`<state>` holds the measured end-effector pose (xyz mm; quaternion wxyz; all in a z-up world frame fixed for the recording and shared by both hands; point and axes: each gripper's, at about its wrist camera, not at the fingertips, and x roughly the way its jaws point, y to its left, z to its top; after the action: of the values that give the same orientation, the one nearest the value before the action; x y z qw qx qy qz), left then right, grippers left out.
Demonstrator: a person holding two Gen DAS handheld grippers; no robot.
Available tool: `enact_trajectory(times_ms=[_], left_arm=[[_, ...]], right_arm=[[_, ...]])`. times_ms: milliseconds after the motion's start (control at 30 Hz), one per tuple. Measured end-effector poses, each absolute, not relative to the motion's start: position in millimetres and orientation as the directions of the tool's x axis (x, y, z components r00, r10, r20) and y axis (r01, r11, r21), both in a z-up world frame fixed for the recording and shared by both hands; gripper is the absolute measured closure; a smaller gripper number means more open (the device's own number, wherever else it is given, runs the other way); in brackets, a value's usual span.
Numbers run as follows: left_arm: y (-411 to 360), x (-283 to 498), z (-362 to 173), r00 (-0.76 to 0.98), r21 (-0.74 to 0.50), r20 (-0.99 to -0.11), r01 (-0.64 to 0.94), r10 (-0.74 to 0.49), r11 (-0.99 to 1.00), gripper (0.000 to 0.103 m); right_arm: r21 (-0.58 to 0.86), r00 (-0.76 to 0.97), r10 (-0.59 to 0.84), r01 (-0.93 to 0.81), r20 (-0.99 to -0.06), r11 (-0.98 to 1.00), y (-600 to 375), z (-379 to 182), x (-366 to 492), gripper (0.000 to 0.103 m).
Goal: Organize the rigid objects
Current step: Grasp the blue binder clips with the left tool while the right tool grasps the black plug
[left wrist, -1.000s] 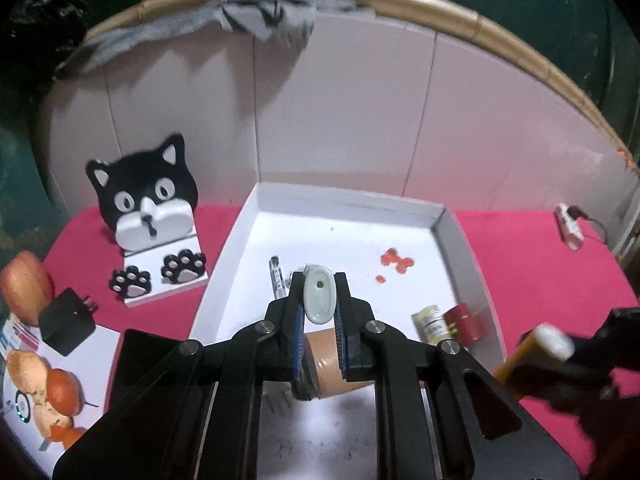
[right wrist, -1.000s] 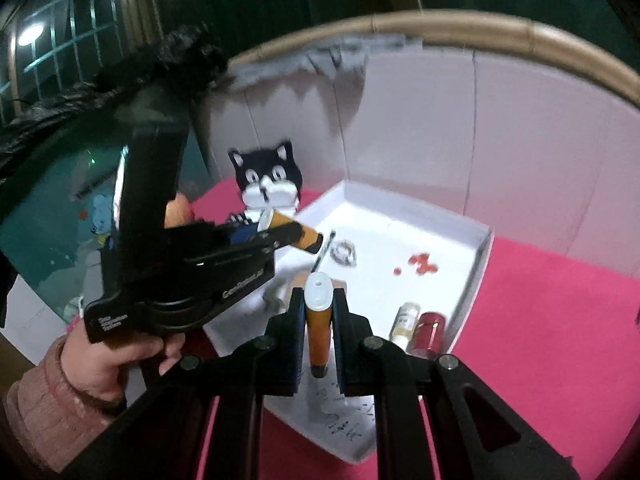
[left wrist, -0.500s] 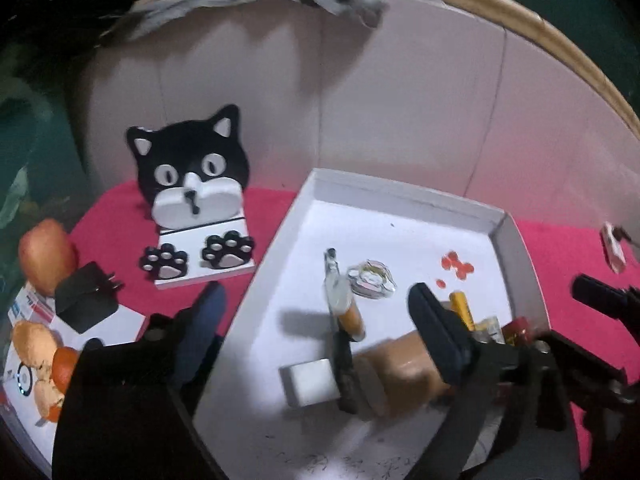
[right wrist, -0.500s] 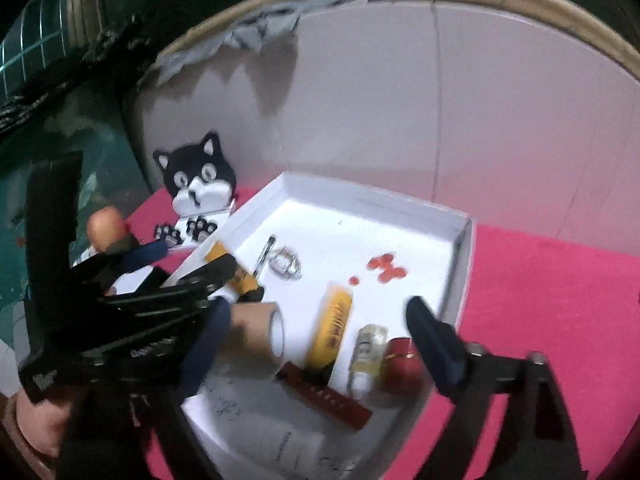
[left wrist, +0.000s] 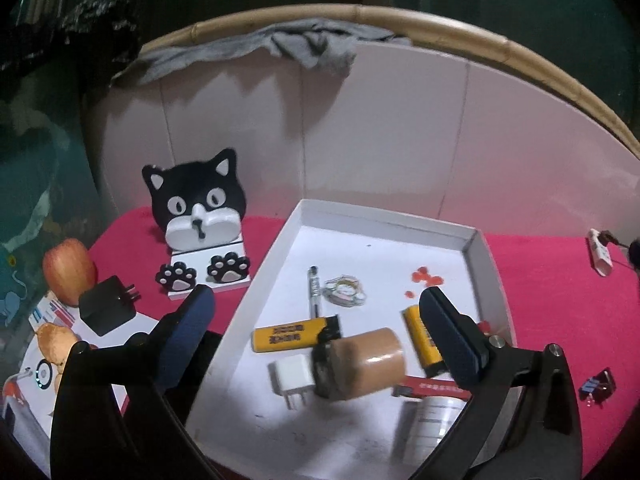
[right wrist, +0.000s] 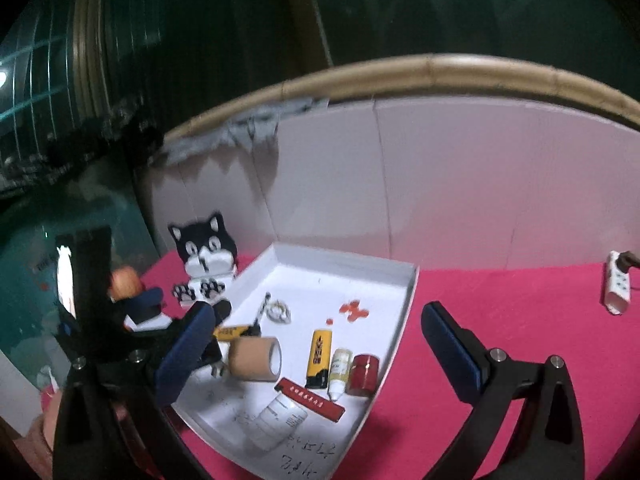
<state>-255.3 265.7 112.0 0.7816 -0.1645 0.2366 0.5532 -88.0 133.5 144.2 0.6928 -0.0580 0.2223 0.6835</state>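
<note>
Over white tray, both grippers.
Left gripper: jaws just opened wide, nothing gripped; tape roll below between them.
Right gripper: jaws just opened wide, empty.
Tape roll: lying on its side in tray.
Beside roll: white plug, two yellow lighters, pen.
Tray's right side: red case, small bottle, red jar.
Outside tray, left: cat stand, apple, black charger.

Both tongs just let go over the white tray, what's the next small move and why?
Probably lift the left tongs back from the white tray and reach for the black charger. Both tongs have just been opening and hold nothing; the tape roll lies in the tray, while the charger sits outside.
</note>
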Motion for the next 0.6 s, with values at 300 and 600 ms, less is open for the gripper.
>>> enact_trajectory(times_ms=[300,600], left_arm=[[232.3,-228.9,130.7,0.335,0.015,-0.527,-0.915,0.781,0.402,0.0],[183.2,-182.1,137.2,0.478,0.019,-0.522,-0.821,0.706,0.57,0.0]], right_arm=[[0.254,0.044,0.97,-0.961,-0.239,0.106,67.7,180.0,-56.0,0.0],[0.258,0.19,0.971,-0.94,-0.145,0.223,-7.4,196.1,-9.9,0.0]])
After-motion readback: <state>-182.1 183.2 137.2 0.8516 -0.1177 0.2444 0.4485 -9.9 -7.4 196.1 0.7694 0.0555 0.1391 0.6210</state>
